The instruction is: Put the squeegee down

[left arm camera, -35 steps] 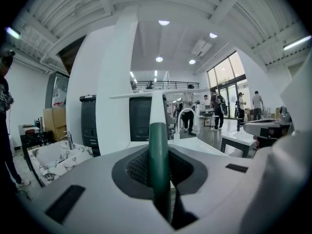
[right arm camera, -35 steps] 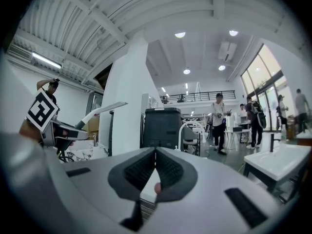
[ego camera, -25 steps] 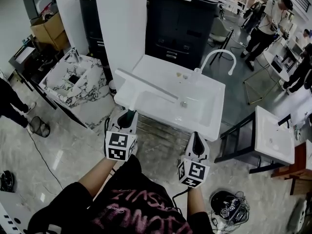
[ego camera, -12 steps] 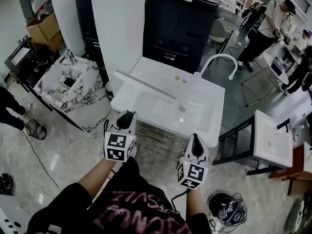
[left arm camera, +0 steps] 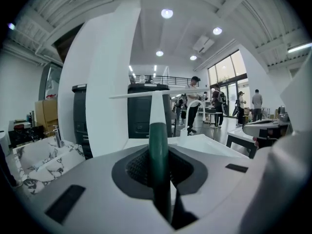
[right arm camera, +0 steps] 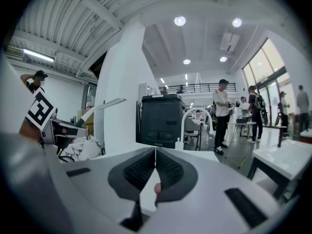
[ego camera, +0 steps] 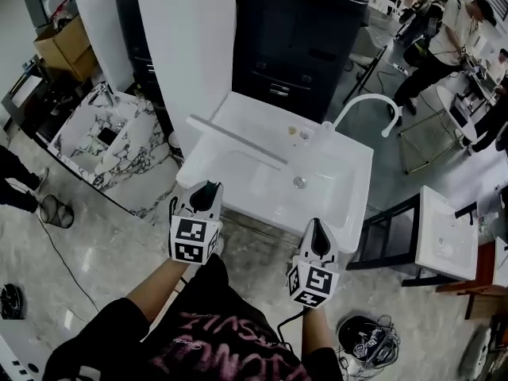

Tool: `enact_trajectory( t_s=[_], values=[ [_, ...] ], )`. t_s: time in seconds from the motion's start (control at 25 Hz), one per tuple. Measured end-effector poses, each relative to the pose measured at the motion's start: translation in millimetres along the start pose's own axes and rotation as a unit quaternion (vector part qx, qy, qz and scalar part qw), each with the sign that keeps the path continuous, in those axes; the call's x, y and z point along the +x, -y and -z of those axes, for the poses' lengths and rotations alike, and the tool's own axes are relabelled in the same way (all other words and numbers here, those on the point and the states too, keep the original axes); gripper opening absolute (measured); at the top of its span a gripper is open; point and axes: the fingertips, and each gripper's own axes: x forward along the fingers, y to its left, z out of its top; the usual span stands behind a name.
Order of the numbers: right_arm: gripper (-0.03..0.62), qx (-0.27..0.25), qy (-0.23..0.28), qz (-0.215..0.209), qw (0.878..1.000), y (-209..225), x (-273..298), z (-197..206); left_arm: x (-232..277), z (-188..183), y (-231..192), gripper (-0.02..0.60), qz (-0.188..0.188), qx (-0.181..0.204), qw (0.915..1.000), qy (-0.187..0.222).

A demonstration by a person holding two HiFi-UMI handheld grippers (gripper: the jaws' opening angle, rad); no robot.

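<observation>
My left gripper (ego camera: 208, 190) is shut on the dark green handle (left arm camera: 158, 150) of a squeegee. Its long white blade (ego camera: 236, 139) reaches out level over the left part of the white sink (ego camera: 353, 213). In the left gripper view the blade (left arm camera: 156, 93) crosses the top of the upright handle. My right gripper (ego camera: 319, 230) hovers at the sink's front edge, shut with nothing between its pads (right arm camera: 168, 167). From the right gripper view, the left gripper (right arm camera: 46, 118) and the squeegee blade (right arm camera: 105, 104) show at the left.
A curved white faucet (ego camera: 367, 101) and a drain (ego camera: 299, 182) belong to the sink. Behind it stand a black cabinet (ego camera: 305, 30) and a white column (ego camera: 186, 38). A marble basin (ego camera: 103, 137) is left, another white basin (ego camera: 448, 228) right, and cables (ego camera: 367, 336) lie on the floor. People (ego camera: 432, 42) stand far right.
Both grippers keep almost the same pose. The head view has shifted a little, so the sink and the blade sit slightly differently in the picture.
</observation>
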Motion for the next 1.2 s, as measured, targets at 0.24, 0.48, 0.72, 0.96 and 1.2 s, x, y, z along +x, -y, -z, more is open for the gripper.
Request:
enact_trajectory(
  t_s=[0.24,0.48,0.72,0.96,1.2],
  values=[
    [0.02,0.0,-0.016,-0.001,1.0,-6.9,41.7,3.8,38.3,4.2,-18.6,0.052,0.006,-0.003,0.9999,-0.013],
    [0.021,0.0,-0.028,0.002,1.0,-12.7,81.8,3.4,75.7,3.3,-40.3,0.052,0.01,-0.005,0.9997,-0.023],
    [0.02,0.005,-0.042,0.01,0.999,-19.5,119.9,-1.6,112.3,-5.7,-58.2,0.052,0.025,-0.01,0.9992,-0.03],
    [0.021,0.006,-0.044,0.02,0.999,-33.3,157.4,-11.7,145.9,-12.2,-75.1,0.052,0.045,-0.01,0.9983,-0.035],
    [0.021,0.01,-0.045,0.039,0.998,-41.9,188.6,-19.9,175.1,-18.1,-88.4,0.052,0.069,-0.014,0.9969,-0.036]
  ],
)
